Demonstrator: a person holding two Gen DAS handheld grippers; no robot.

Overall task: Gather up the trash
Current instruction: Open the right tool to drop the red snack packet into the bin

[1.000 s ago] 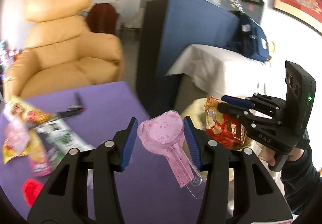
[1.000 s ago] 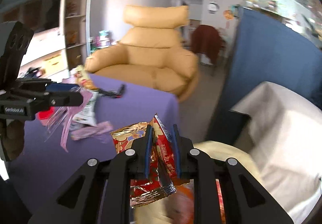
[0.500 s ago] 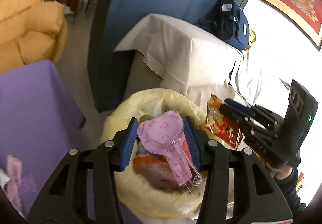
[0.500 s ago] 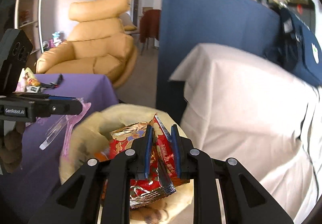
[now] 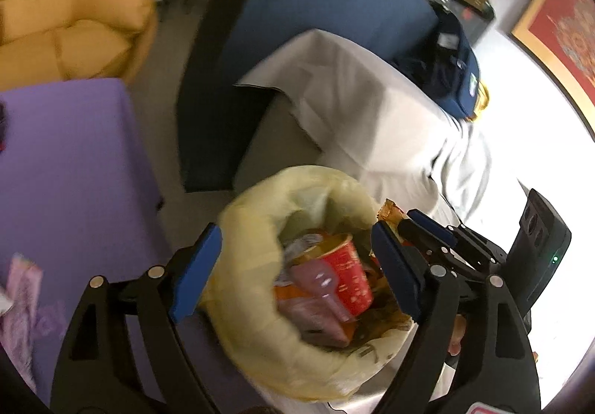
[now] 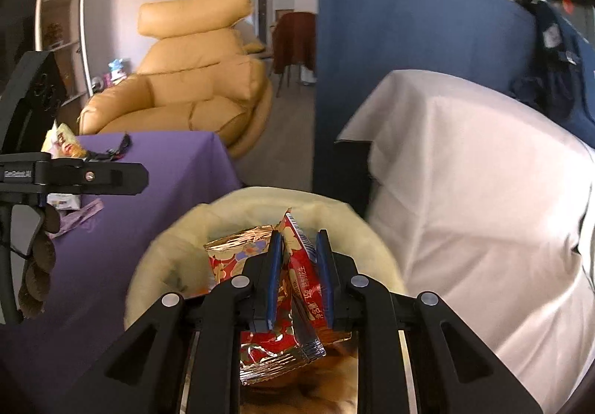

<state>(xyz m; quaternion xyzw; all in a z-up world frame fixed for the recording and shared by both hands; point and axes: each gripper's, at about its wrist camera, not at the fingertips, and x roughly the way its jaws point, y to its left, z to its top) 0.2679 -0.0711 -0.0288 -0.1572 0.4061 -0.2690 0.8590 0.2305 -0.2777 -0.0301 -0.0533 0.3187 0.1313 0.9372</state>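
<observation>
On your far left the purple table (image 5: 67, 168) ends in a straight edge just beside the trash bin (image 5: 253, 257), and a few wrappers (image 5: 20, 295) lie on its cloth near you. Your left gripper (image 5: 293, 272) hangs over the bin's mouth; its jaws have just been opening and now stand wide with nothing between them. The pink plastic packet (image 5: 319, 291) lies inside the bin, against a red paper cup (image 5: 349, 276). The bin's yellow liner is rolled over the rim all the way round, so the opening is narrower than the rim suggests. To the right, your right gripper (image 6: 297, 265) sits above the bin's right side, clenched on the red and gold foil snack wrapper (image 6: 297, 302), which hangs over the opening. Bare floor lies beyond the bin, closed off by a blue partition (image 6: 390, 42). The white-draped furniture (image 6: 465, 172) stands just beside the bin's right rim, leaving little room there.
</observation>
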